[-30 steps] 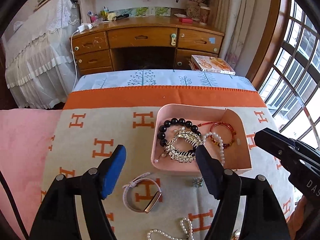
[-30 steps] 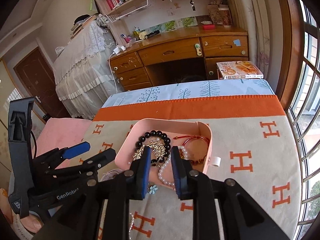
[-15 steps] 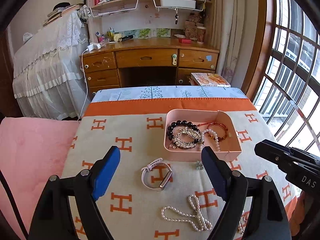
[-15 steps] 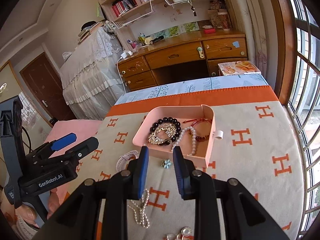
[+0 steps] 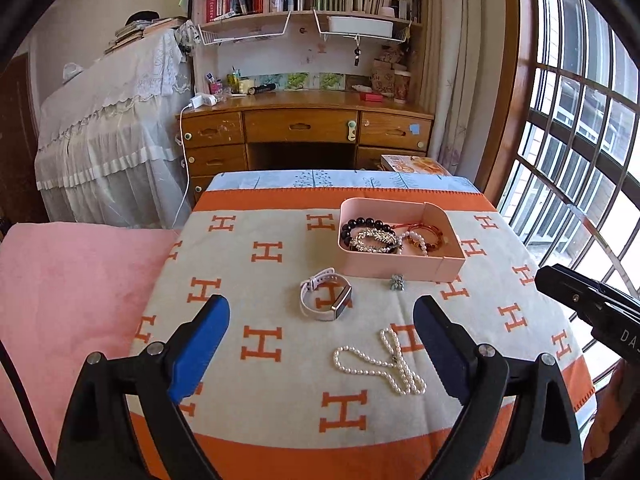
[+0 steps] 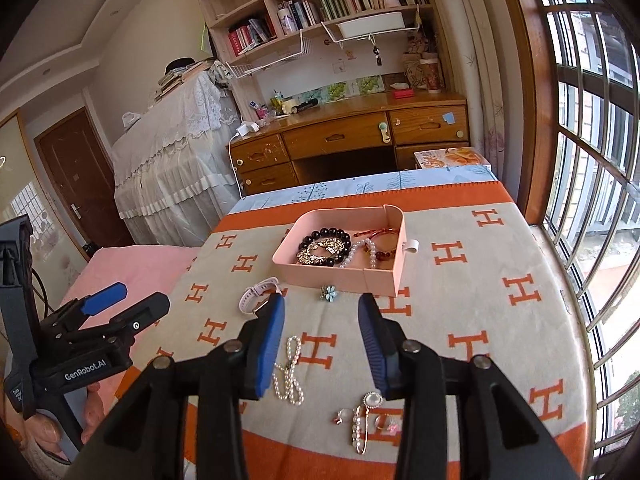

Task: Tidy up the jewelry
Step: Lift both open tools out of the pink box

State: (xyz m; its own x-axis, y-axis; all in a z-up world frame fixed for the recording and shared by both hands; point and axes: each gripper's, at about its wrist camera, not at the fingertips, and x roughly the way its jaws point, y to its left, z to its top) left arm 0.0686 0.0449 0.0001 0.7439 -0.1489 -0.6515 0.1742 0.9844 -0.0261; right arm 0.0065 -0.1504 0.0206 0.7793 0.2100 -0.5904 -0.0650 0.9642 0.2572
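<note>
A pink tray (image 5: pixel 400 270) (image 6: pixel 340 278) on the orange-and-beige blanket holds a black bead bracelet (image 5: pixel 362 224), a gold piece (image 5: pixel 374 240), a pearl bracelet and a red bracelet (image 5: pixel 424 236). In front of it lie a white smart band (image 5: pixel 325 300) (image 6: pixel 256 292), a small flower brooch (image 5: pixel 397 282) (image 6: pixel 329 293) and a pearl necklace (image 5: pixel 384 362) (image 6: pixel 289 372). A pearl pin and rings (image 6: pixel 366 416) lie nearest. My left gripper (image 5: pixel 320 344) is open and empty, held back above the blanket. My right gripper (image 6: pixel 322 340) is open and empty over the blanket's front.
The blanket (image 5: pixel 260 264) covers a bed with a pink sheet (image 5: pixel 72 280) to the left. A wooden desk (image 5: pixel 304 128) and bookshelf stand behind, a lace-covered unit (image 5: pixel 108 128) at left, and a barred window (image 5: pixel 580 140) at right.
Both grippers have pulled back and up from the tray, bringing more of the blanket and loose jewelry into view. The right gripper's jaws have opened wider.
</note>
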